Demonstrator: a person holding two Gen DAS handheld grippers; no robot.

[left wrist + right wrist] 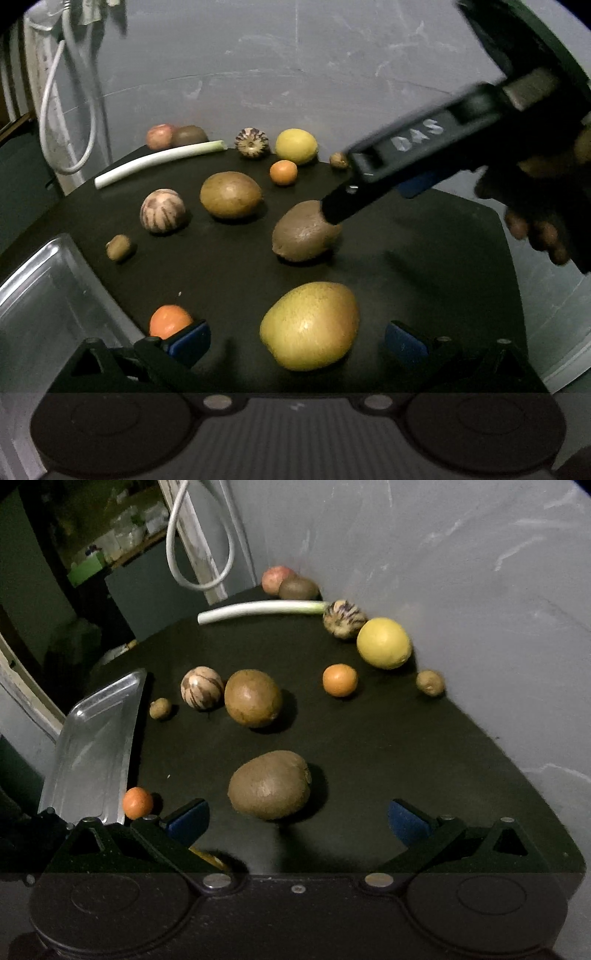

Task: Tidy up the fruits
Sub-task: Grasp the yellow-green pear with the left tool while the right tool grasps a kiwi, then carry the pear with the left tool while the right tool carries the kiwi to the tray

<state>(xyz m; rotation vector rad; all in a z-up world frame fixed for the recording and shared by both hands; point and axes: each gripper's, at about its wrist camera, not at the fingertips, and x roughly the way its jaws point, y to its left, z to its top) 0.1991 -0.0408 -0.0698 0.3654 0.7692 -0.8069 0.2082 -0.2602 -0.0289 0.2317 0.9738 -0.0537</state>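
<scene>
Fruit lay scattered on a black matte tabletop [369,760] set against a grey wall. Nearest the right gripper [298,821] was a fuzzy brown oval kiwi [269,784], mid-table, just ahead of & between its blue-padded fingertips [186,818]; jaws wide, nothing held. In the left view one black finger of the right gripper [334,210] came in from upper R, tip at the kiwi's [304,232] top edge, touching or nearly so, can't tell which. The hand [535,221] holding it showed at the R edge, dark, fingers curled round the grip.

The left gripper [297,336] was also spread wide, holding nothing, w/ a large yellow-green speckled round fruit [309,325] sitting between its tips on the table, no contact seen.

Other fruit:
- small orange citrus [170,320], partly hidden behind the left pad
- smooth brown-green oval fruit [253,698] beside a pale striped round fruit [201,687]
- yellow lemon-like fruit [384,643] near the wall
- second small orange citrus [340,680]

A long white-green leek stalk [258,610] lay at the back. A shiny metal tray [92,746] sat at the table's L edge, cut off by the gripper body in both views. Far fruit in the corner blurred, kind unclear.
</scene>
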